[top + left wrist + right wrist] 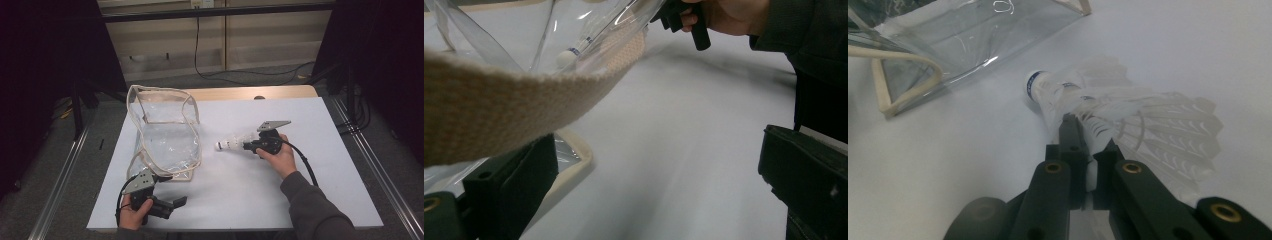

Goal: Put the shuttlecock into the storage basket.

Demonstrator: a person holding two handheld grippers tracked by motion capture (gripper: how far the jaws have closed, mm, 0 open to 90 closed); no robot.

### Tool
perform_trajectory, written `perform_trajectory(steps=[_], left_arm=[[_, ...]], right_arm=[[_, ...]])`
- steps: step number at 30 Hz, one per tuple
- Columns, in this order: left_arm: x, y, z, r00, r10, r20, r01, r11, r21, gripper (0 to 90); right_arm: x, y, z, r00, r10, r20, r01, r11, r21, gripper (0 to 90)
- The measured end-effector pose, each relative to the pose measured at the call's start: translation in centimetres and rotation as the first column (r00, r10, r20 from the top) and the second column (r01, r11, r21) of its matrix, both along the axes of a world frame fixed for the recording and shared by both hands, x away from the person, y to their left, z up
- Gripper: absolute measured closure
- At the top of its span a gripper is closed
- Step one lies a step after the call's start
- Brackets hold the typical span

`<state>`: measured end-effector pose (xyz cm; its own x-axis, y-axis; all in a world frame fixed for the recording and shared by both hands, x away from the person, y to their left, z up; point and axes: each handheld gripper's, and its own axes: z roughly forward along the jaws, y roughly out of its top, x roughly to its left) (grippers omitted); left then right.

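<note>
Right tool (1088, 145) pinches shuttlecock (1128, 107) by its feather skirt: featherlight, crushable; cork nose is sturdier. Left tool (172, 204) spread, empty.

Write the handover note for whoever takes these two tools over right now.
Right tool: shut on the shuttlecock, pinching its feathers, cork end pointing toward the clear bag.
Left tool: open, holding nothing, at the bag's near corner by its beige trim.
Done: shuttlecock picked up.
Left: it is still outside the bag; likely hold the bag open with the left tool and put the shuttlecock in.
</note>
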<state>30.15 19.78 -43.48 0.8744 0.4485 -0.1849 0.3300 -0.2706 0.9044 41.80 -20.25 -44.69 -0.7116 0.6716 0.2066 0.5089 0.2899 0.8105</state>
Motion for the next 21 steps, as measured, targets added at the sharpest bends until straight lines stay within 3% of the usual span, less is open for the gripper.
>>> perform_trajectory(steps=[7, 16, 21], left_arm=[[0.00, 0.01, 0.00, 1.0000, 0.000, 0.002, 0.000, 1.0000, 0.002, 2.6], [0.01, 0.03, 0.00, 1.0000, -0.001, 0.002, 0.001, 1.0000, 0.004, 2.7], [0.01, 0.02, 0.01, 1.0000, 0.000, 0.001, 0.000, 1.0000, 0.004, 2.7]], right_arm=[[-0.37, 0.56, 0.11, 0.9995, 0.030, -0.004, -0.030, 0.9995, 0.008, 88.2], [-0.09, 0.50, -0.26, 0.9998, 0.014, -0.012, -0.014, 0.9999, 0.003, 87.3], [-0.06, 0.43, -0.31, 1.0000, 0.001, -0.008, -0.001, 0.9999, -0.014, 82.1]])
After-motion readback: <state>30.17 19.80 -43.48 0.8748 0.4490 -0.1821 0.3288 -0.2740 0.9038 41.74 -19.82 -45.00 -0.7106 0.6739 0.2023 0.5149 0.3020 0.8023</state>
